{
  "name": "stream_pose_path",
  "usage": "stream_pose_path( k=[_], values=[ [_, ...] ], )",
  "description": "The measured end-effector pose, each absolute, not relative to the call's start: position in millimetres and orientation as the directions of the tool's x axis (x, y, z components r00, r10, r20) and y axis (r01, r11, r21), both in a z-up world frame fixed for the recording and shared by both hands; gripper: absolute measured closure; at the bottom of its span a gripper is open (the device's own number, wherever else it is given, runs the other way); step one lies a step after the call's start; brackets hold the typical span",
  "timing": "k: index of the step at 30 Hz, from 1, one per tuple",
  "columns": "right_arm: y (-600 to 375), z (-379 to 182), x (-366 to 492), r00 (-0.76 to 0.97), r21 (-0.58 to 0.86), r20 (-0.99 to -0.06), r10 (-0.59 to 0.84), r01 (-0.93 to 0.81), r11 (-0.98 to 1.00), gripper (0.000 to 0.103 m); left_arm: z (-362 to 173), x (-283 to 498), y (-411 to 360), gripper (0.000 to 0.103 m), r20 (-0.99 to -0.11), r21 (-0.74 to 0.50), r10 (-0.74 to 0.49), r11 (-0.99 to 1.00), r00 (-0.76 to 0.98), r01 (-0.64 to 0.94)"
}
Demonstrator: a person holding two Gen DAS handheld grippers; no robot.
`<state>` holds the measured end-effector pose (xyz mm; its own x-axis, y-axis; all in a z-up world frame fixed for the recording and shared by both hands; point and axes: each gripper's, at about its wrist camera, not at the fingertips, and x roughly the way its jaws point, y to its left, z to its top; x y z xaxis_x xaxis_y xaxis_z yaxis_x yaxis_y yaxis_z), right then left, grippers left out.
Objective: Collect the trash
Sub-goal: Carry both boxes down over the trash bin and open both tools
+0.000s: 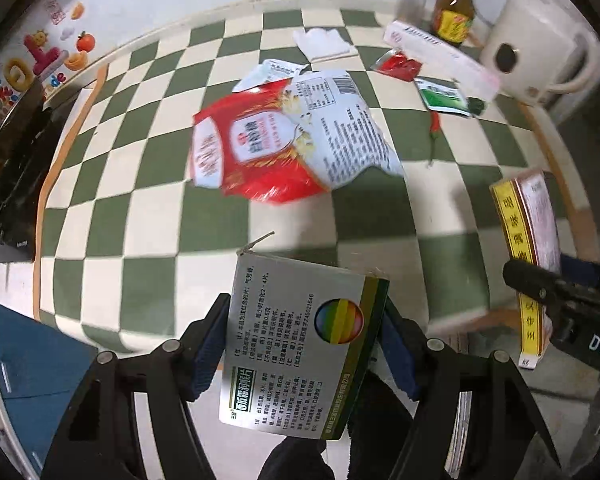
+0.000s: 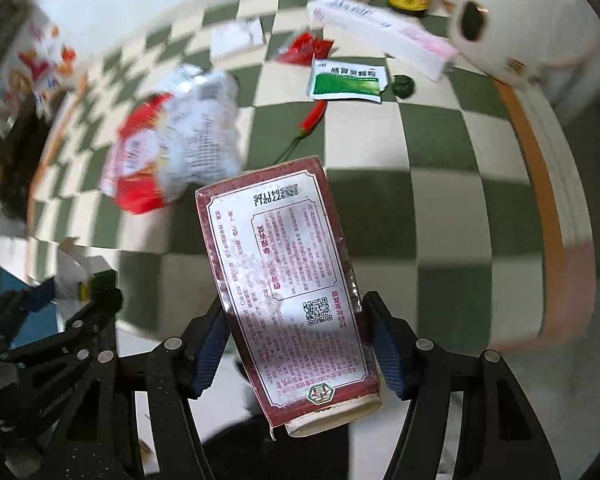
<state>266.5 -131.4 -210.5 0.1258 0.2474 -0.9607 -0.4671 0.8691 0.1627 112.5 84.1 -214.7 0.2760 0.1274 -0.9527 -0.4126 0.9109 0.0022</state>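
Both claws are loaded above the checkered table (image 1: 148,216): the left gripper (image 1: 304,344) pinches a grey-green medicine box (image 1: 300,344), the right gripper (image 2: 292,340) pinches a dark red medicine box (image 2: 284,280). I think next comes dropping them; no bin is visible, and the red-white bag (image 1: 288,140) remains lying

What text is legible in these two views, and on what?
"DAS", cut off at the frame edge: right gripper body, left wrist view.
"Z45021646": silver medicine box in the left gripper.
"de": wall sticker.
Dark red box in the right gripper: QR code, upside-down digit line, too blurred.
Red and white bag, green sachet, long white box, bottle label: unreadable.
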Motion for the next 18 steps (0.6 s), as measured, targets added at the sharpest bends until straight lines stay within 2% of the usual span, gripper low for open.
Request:
stream_pose_path(
  k=[3,8,14,18],
  values=[
    [-137,-216,205,0.15,0.204,-0.946,0.287,-0.411,0.888,0.036,-219,67,79,0.036,-0.953,-0.041,0.084,0.916,0.291,-0.399],
    [-148,-294,125,0.025,0.243,-0.964,0.266,-0.328,0.913,0.036,-275,9,74,0.036,-0.981,-0.088,-0.007,0.91,0.195,-0.405],
    [-160,-421,71,-0.118,0.232,-0.971,0.206,-0.284,0.93,0.036,-407,-26,80,0.036,-0.977,-0.192,-0.209,0.822,0.031,-0.536],
    [-169,-528,57,-0.204,0.253,-0.956,0.21,-0.216,0.943,0.036,-524,-25,83,0.035,-0.939,-0.251,-0.343,0.734,-0.025,-0.631]
  ],
)
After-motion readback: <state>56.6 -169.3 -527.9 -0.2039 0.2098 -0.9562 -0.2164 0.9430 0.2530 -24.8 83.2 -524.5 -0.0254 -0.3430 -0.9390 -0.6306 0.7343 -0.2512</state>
